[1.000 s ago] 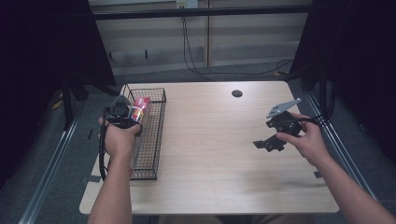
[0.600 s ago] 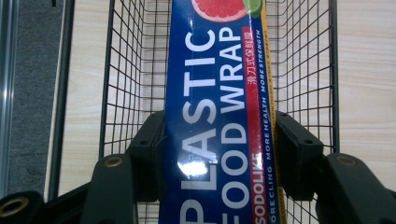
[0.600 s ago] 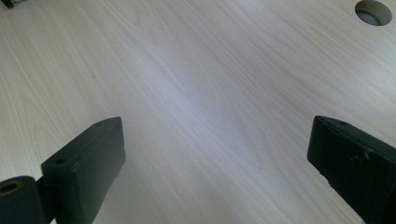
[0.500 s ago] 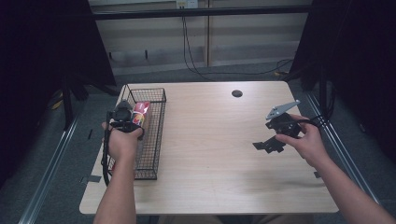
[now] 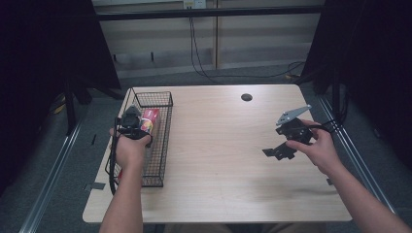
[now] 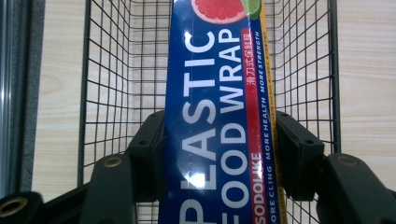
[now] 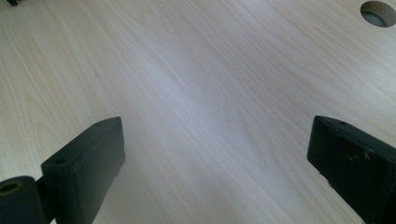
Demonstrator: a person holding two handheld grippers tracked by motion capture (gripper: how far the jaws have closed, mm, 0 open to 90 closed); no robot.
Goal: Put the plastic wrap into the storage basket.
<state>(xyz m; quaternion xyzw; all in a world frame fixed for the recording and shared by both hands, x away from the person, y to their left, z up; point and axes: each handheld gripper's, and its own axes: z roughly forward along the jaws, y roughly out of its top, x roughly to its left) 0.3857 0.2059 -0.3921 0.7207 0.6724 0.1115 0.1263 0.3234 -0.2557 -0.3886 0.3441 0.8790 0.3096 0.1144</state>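
High view, left to right: left hand [image 5: 130,150] holds the left gripper [image 5: 138,124] over the wire basket [image 5: 165,99] at the table's left edge. Jaws clamped on a plastic wrap box [image 5: 149,120], red end showing just right of the gripper head, box pointing away from the hand along the basket's length. Cable [image 5: 112,165] trails back down beside the forearm.

Left gripper view: box [image 6: 219,121] runs straight up between the two jaws, both pads pressed on its long sides. Blue face, "PLASTIC FOOD WRAP" in white, red strip along the right edge, grapefruit picture at the far end. Basket mesh [image 6: 121,70] sits behind and on both sides of it; can't tell if the box touches the basket floor.

Well to the right, right hand [image 5: 318,148] holds the right gripper [image 5: 279,151] above bare table [image 5: 218,145], grey plate [image 5: 293,115] on top, jaws pointing left.

Right gripper view: jaws wide apart, nothing between them, just wood. Round hole [image 7: 379,12] in the tabletop ahead, top right.
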